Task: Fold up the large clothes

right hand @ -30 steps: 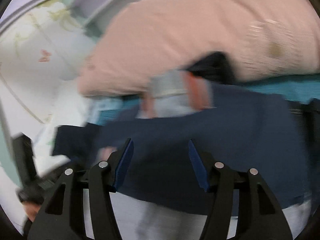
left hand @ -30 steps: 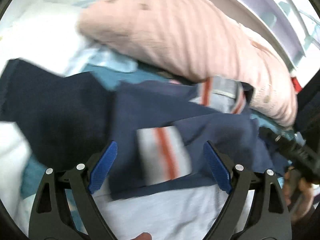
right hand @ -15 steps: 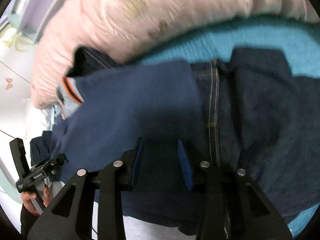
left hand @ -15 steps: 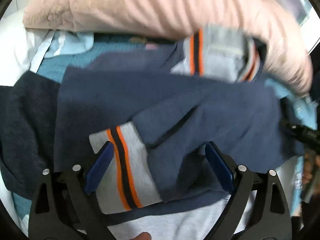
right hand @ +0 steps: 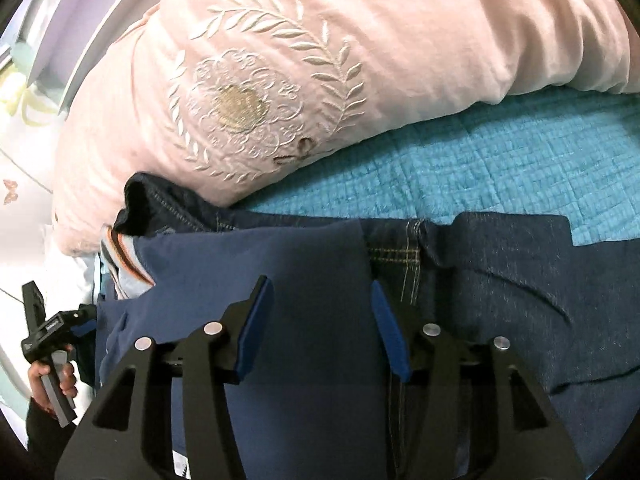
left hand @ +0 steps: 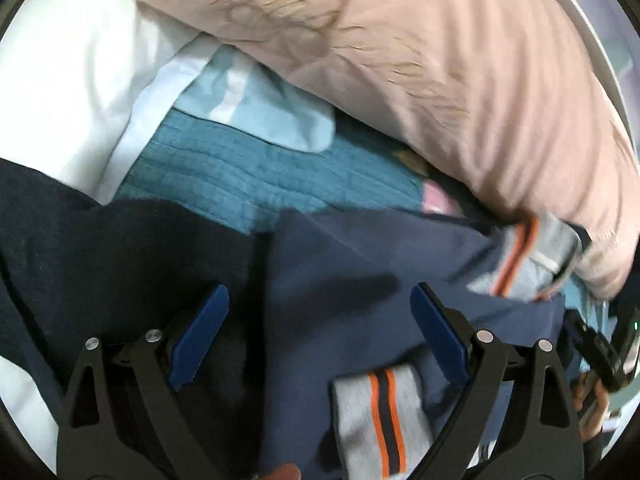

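Navy sweatshirt (right hand: pixel 280 280) on bed: left gripper (left hand: pixel 320 336) and right gripper (right hand: pixel 318 320) both gaped empty; each needed a clean single-layer edge pinch.

A navy sweatshirt (left hand: pixel 360 288) lies rumpled, filling the view from centre to 6 o'clock. Its grey cuffs (left hand: pixel 376 420) carry orange stripes; one sits at 6 o'clock, another at 3.

The navy garment (left hand: pixel 344 312) runs off the lower edge of the left wrist view, its full shape hidden. Its striped grey cuff (left hand: pixel 528 264) near the pink pillow (left hand: pixel 460 80) is smeared by motion blur. In the right wrist view the jeans (right hand: pixel 500 300) lie partly buried under that garment and pillow.
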A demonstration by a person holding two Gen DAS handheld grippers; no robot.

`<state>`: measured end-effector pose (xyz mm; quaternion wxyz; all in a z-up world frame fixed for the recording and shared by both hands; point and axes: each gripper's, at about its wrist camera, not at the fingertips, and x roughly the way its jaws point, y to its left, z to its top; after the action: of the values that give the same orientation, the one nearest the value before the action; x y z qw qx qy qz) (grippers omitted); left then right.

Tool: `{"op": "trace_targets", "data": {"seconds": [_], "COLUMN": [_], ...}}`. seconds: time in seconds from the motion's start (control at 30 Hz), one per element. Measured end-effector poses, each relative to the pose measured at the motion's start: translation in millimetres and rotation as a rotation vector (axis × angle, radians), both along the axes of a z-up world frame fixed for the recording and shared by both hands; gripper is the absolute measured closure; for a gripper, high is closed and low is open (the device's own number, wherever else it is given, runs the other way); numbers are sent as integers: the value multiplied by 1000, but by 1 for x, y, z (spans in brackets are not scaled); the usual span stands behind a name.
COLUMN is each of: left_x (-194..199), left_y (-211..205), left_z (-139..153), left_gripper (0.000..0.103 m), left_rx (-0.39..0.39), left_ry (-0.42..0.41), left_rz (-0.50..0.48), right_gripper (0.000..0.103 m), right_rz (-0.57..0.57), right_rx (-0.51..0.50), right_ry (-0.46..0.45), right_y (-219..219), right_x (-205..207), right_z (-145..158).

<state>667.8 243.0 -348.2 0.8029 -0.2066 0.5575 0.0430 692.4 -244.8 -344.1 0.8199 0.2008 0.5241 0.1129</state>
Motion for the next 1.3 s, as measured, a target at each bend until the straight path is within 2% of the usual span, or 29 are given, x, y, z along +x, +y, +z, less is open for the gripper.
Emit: {"op": "trace_targets", "data": {"seconds": [0.1, 0.3, 0.33, 0.37, 0.53, 0.63, 0.7, 0.8, 0.9, 0.93, 1.0, 1.03, 1.07, 1.13, 1.17, 1.2, 1.23, 1.3], "left_x": [9, 28, 31, 33, 42, 48, 51, 58, 61, 61, 64, 57, 57, 55, 56, 57, 58, 58], "left_y": [6, 1, -1, -4, -16, -18, -17, -12, -8, -8, -11, -1, -1, -5, -9, -13, -14, -15], "left_z": [-10, -10, -10, -8, -14, -19, -20, -20, -21, -21, -23, -22, -22, -17, -14, -12, -8, -3], "left_gripper": [11, 14, 28, 30, 31, 30, 31, 33, 34, 34, 34, 36, 39, 49, 62, 71, 88, 93], "left_rx": [-46, -48, -38, -16, 3, -5, -23, -43, -40, -39, -36, -31, -19, 2, 16, 25, 48, 29], "left_ry": [24, 9, 12, 13, 22, 40, 51, 59, 61, 64, 69, 71, 70, 61, 55, 52, 49, 43], "left_rz": [16, -17, -19, -19, -42, -52, -48, -44, -54, -56, -59, -65, -68, -80, -89, -90, -93, -107], "right_gripper": [52, 52, 51, 51, 51, 47, 49, 49, 58, 67, 73, 84, 91, 94, 94, 94, 95, 95], "right_rz": [-16, -38, -43, -51, -88, -112, -83, -32, -50, -56, -42, -33, -25, -5, 2, 8, 6, 4], "right_rx": [-3, 59, 69, 77, 111, 149, 184, 140, 124, 118, 93, 77, 67, 63, 48, 37, 33, 42], "right_ry": [7, 50, 63, 72, 101, 117, 113, 112, 137, 136, 136, 136, 134, 103, 90, 73, 59, 30], "right_y": [-9, -27, -30, -34, -51, -60, -55, -47, -56, -58, -63, -66, -67, -67, -65, -63, -65, -67], "right_x": [6, 19, 21, 23, 35, 42, 46, 49, 53, 53, 54, 54, 53, 49, 48, 46, 44, 42], "right_z": [-2, -10, -12, -14, -22, -26, -24, -21, -30, -31, -32, -31, -31, -25, -22, -17, -13, 0]}}
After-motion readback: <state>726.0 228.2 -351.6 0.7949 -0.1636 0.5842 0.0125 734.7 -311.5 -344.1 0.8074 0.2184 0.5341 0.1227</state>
